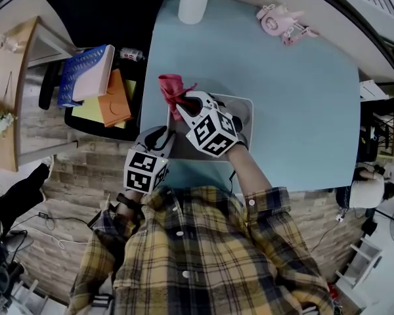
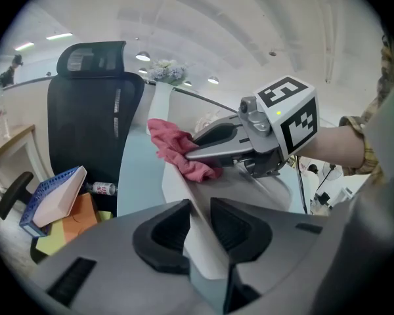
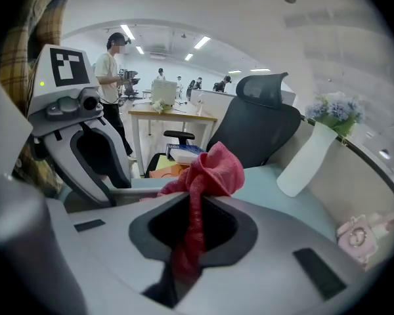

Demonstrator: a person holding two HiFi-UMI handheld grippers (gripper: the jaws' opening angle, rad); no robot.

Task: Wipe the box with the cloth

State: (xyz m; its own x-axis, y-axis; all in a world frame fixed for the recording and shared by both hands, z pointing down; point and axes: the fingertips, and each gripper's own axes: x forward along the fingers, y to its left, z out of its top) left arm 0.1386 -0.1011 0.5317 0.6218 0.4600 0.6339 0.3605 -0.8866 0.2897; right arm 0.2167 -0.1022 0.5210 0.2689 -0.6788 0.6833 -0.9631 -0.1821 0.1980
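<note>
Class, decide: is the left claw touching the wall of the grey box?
Touching. The left gripper view shows the left claw with both pads pressed on the box wall between them.

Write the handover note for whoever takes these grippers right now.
Left gripper: shut on the near-left wall of the box, steadying it on the table.
Right gripper: shut on the red cloth, which is bunched at the box's far-left rim.
Done: box braced, cloth gripped and brought to the box.
Left: wipe the box. How much is already wiped cannot be told.
</note>
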